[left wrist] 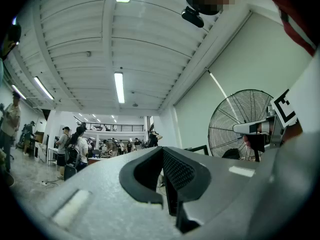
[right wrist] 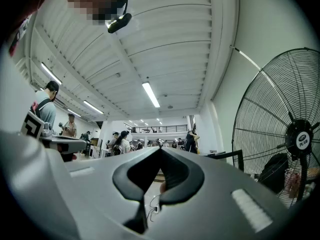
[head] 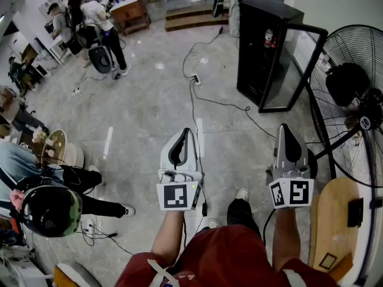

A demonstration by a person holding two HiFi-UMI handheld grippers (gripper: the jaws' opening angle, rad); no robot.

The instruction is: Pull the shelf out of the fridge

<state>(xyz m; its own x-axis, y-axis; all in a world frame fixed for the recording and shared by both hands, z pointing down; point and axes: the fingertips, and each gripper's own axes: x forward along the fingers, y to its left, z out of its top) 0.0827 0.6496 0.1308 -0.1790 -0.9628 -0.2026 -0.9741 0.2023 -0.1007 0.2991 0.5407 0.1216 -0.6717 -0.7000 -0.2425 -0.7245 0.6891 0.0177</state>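
Observation:
The black fridge [head: 258, 46] stands far ahead on the right of the head view, its glass door [head: 294, 70] swung open. A red and white can [head: 268, 37] shows inside; the shelf itself is too dark to make out. Both grippers are held out at waist height, well short of the fridge, pointing forward and slightly up. My left gripper [head: 187, 131] [left wrist: 162, 149] is shut with nothing in it. My right gripper [head: 283, 127] [right wrist: 161, 149] is also shut and empty, its tips meeting.
A big standing fan [head: 353, 94] [right wrist: 295, 134] is close on the right, next to a wooden board [head: 335, 226]. Cables [head: 194, 109] and a power strip [head: 195, 79] lie on the tiled floor toward the fridge. A seated person [head: 51, 208] is at left; others [head: 99, 23] stand far back.

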